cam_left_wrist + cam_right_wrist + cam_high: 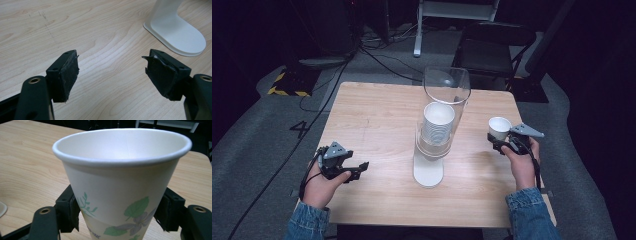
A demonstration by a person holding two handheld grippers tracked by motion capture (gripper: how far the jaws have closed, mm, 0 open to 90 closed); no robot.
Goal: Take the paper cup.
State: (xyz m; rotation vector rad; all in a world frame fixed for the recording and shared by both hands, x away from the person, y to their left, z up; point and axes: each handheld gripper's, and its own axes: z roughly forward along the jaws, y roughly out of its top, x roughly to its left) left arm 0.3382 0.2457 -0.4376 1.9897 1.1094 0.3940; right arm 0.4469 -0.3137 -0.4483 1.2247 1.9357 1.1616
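Note:
A white paper cup point(499, 127) printed with green leaves and purple flowers point(120, 182) stands upright between the pads of my right gripper point(499, 143) point(120, 213). The pads press on its lower sides, above the right part of the wooden table point(377, 115). In the middle of the table stands a cup dispenser point(439, 107): a clear tube holding a stack of white cups point(438, 127) on a white base point(428, 172) point(175, 32). My left gripper point(361, 169) point(112, 72) hovers low over the table's front left, open, with bare wood between its jaws.
A dark folding chair point(492, 45) stands behind the table's far right corner. Cables run over the grey floor at the back left, near a yellow-and-black striped strip point(287, 85). The person's denim sleeves point(307, 222) come in over the table's near edge.

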